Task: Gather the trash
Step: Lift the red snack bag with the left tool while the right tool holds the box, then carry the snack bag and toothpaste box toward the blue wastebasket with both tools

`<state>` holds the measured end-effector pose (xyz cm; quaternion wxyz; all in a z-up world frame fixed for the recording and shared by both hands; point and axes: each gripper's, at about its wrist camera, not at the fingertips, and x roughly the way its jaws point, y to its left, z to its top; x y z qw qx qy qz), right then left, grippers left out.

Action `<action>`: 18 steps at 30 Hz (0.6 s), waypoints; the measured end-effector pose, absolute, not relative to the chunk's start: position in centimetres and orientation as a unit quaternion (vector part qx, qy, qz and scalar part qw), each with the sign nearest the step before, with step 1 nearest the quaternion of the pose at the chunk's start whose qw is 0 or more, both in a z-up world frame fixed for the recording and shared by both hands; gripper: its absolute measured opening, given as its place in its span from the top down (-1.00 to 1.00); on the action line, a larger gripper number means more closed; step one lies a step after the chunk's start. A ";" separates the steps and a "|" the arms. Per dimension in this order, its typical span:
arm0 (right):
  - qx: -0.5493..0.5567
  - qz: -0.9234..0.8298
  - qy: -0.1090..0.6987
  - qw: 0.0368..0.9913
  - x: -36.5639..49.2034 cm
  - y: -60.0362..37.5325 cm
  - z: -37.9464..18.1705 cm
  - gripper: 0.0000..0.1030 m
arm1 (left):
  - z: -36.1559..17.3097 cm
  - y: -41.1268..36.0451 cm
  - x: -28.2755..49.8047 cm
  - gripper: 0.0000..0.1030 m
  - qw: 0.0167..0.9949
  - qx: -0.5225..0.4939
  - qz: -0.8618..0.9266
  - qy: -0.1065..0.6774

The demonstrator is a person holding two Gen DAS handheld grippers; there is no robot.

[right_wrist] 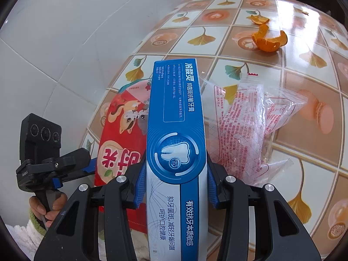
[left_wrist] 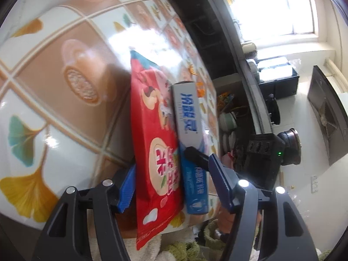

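A blue-and-white toothpaste box (right_wrist: 176, 117) is clamped at its sides by my right gripper (right_wrist: 176, 184), held above the patterned table (right_wrist: 304, 152). Under and beside it lies a red snack bag (right_wrist: 121, 130), its end hanging over the table's edge. In the left wrist view the red bag (left_wrist: 156, 148) and the box (left_wrist: 189, 119) both show between the spread fingers of my left gripper (left_wrist: 174, 184), and neither pad presses on them. A black finger (left_wrist: 195, 156) of the right gripper touches the box. The right wrist view shows the left gripper (right_wrist: 72, 174) at the bag's left edge.
A crumpled clear wrapper with red print (right_wrist: 250, 117) lies right of the box. Orange peels (right_wrist: 269, 41) sit farther back. A white tiled wall (right_wrist: 43, 43) borders the table on the left. A person's hand (right_wrist: 50, 208) holds the left gripper. Dark cabinets (left_wrist: 206, 32) stand beyond the table.
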<state>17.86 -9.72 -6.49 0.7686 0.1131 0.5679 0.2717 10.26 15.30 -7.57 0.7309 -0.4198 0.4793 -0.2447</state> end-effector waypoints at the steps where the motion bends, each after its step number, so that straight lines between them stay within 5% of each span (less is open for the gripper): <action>1: 0.114 0.272 0.568 0.769 17.9 -9.8 -6.5 0.17 | -7.6 15.3 10.4 -0.17 0.730 -0.420 -0.248 0.478; 4: 0.118 0.273 0.566 0.769 17.8 -9.9 -6.5 0.17 | -7.4 14.4 10.9 -0.07 0.740 -0.396 -0.241 0.487; 8: 0.121 0.273 0.565 0.769 17.7 -10.2 -6.4 0.17 | -6.9 12.5 11.2 0.49 0.783 -0.289 -0.188 0.517; 18: 0.150 0.284 0.542 0.777 17.2 -11.7 -4.2 0.17 | -4.3 12.4 9.7 0.81 0.811 -0.261 -0.199 0.484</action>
